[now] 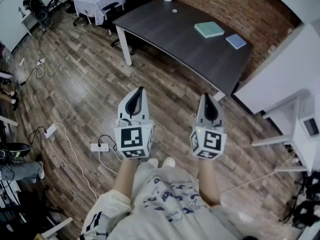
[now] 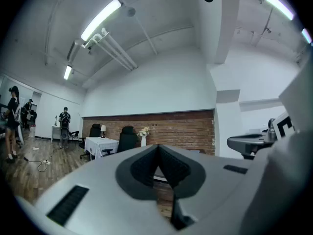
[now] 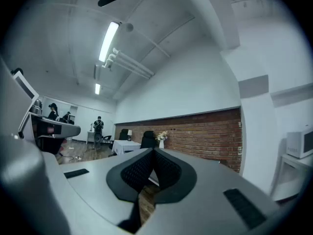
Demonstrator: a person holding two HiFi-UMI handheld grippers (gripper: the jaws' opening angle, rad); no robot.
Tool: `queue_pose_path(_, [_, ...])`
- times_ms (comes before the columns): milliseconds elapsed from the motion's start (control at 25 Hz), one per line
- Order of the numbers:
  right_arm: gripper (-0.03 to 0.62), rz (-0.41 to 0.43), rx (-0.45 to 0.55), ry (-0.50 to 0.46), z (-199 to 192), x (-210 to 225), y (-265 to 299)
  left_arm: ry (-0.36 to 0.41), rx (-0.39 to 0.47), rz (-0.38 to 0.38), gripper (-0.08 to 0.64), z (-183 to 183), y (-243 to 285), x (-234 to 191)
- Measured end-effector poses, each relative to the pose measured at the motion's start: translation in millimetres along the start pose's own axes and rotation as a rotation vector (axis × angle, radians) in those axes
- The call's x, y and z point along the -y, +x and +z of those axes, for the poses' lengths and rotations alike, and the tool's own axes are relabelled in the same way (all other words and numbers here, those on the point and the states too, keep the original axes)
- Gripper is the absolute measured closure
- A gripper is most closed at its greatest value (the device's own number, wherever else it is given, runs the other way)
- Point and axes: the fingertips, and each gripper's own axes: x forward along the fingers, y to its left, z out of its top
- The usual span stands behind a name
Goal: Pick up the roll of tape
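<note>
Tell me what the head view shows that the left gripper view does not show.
Only the head view: a teal book and a blue book on the dark table, and the person's shoes. Only the left gripper view: ceiling lights and standing people. Both: the brick wall, the white-clothed table and the left gripper, its fingers together, holding nothing.

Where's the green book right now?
Head view, upper right: the green book lies flat on the dark table, just left of a smaller blue book, near the brick wall.
</note>
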Motion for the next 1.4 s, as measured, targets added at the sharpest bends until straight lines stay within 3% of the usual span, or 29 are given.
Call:
queue_pose_path(960, [0.589, 0.074, -0.02, 0.017, -23, 35, 9, 0.001, -0.032, 0.08, 0.558, -14, 14, 29])
queue_pose_path(1400, [0.588, 0.047, -0.034, 0.018, -32, 47, 66, -0.005, -0.04, 0.062, 0.558, -21, 75, 16])
